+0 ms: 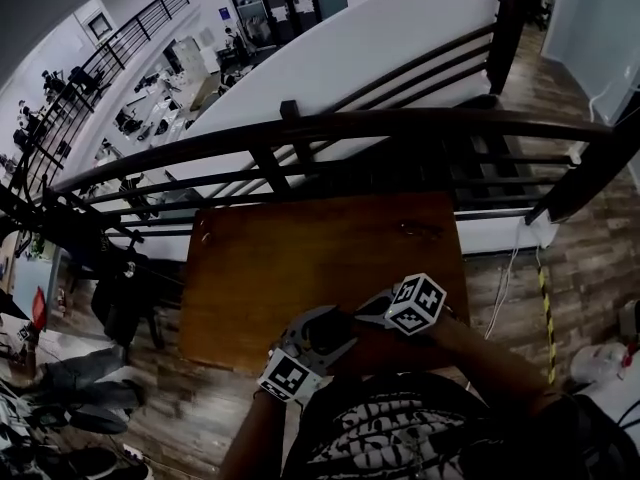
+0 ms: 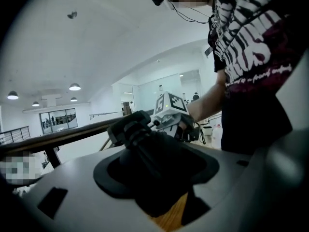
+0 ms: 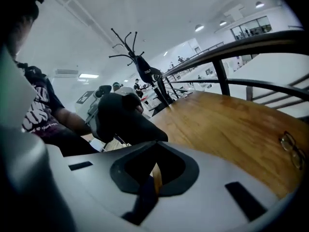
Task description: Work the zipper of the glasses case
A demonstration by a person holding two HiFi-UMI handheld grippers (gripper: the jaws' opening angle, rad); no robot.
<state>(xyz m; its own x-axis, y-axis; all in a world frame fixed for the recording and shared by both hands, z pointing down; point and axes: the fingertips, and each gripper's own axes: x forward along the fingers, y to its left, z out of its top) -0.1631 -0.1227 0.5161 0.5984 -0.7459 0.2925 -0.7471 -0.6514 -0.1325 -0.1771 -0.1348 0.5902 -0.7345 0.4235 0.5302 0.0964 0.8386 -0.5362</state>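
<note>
Head view: you are holding the left gripper [image 1: 345,330] and right gripper [image 1: 378,314] tip to tip over the table's [image 1: 300,268] near edge. Left gripper view: its jaws are clamping the black glasses case [image 2: 154,163]. Right gripper view: its jaws are sitting pressed together, tips at the glasses case's end.

Brown wooden table [image 1: 300,268] set against a dark railing [image 1: 330,128] on a wood-plank floor [image 1: 590,258], overlooking a lower office level with desks [image 1: 190,88], all beneath a white ceiling [image 2: 120,33] dotted with round lit lamps [image 2: 75,87].

Head view looks steeply down; gripper views (close, opposed) share the table [image 1: 300,268].
</note>
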